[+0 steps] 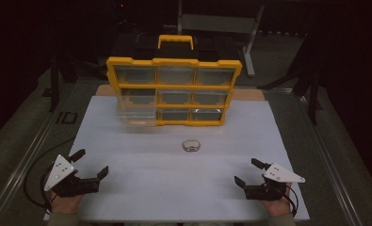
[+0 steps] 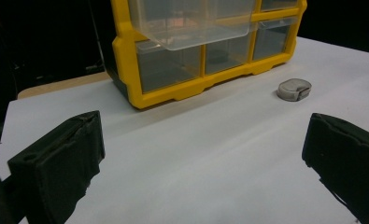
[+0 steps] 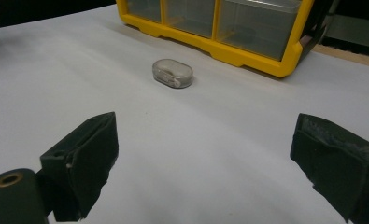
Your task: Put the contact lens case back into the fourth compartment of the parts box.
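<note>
1. The left gripper (image 1: 90, 165) and the right gripper (image 1: 247, 171) rest at the near corners of the white board (image 1: 141, 188), well apart from each other. On both, the jaws stand wide apart and have hold of nothing
2. The small oval case (image 1: 191, 145) lies flat on the board, ahead of both grippers and between them. From the left gripper it sits forward and to its right (image 2: 294, 89); from the right gripper it sits forward and a little to its left (image 3: 173, 73). It is apart from everything else, just in front of the yellow drawer organiser (image 1: 174, 62)
3. Handling, as a judgement: the case looks light, rigid and smooth, with a clear top and rounded ends, so it may slide on the board or slip out of a loose pinch. The two long straight sides look like the best place to take hold, with the jaws coming down from above and closing across the short width
4. One clear drawer (image 1: 135, 109) on the organiser's left column stands pulled out toward the grippers (image 2: 191, 23), and looks like the likely place for the case
5. The board is matt, white and flat, and lies on a wooden table (image 1: 249, 94) that shows at its far edge
6. The room around is dark; a metal frame (image 1: 249, 37) stands behind the organiser
</note>
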A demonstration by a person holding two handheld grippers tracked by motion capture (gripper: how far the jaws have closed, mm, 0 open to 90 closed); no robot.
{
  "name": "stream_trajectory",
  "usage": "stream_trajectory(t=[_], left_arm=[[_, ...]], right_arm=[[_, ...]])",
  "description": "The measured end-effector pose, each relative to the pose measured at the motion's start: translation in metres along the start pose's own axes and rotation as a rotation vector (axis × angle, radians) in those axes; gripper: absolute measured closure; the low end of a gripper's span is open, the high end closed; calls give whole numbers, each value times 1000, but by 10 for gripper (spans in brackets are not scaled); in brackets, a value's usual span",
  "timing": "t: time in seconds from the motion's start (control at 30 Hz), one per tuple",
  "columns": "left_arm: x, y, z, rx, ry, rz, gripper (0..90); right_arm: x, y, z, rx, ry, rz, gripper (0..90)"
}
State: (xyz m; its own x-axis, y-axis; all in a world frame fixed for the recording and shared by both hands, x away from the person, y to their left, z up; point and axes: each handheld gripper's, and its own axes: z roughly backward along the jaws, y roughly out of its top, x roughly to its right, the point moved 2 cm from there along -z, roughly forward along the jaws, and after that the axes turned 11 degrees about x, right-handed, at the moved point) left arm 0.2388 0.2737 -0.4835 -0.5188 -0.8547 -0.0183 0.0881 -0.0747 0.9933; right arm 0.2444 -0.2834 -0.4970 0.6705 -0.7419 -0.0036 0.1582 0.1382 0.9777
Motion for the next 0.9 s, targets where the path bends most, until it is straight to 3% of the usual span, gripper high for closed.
stream_trajectory(t=[0.6, 0.9], left_arm=[[-2, -6, -2, 9, 32, 13, 0], [-1, -7, -2, 23, 48, 15, 0]], right_arm=[[3, -1, -2, 6, 8, -19, 73], [1, 15, -7, -7, 10, -15, 73]])
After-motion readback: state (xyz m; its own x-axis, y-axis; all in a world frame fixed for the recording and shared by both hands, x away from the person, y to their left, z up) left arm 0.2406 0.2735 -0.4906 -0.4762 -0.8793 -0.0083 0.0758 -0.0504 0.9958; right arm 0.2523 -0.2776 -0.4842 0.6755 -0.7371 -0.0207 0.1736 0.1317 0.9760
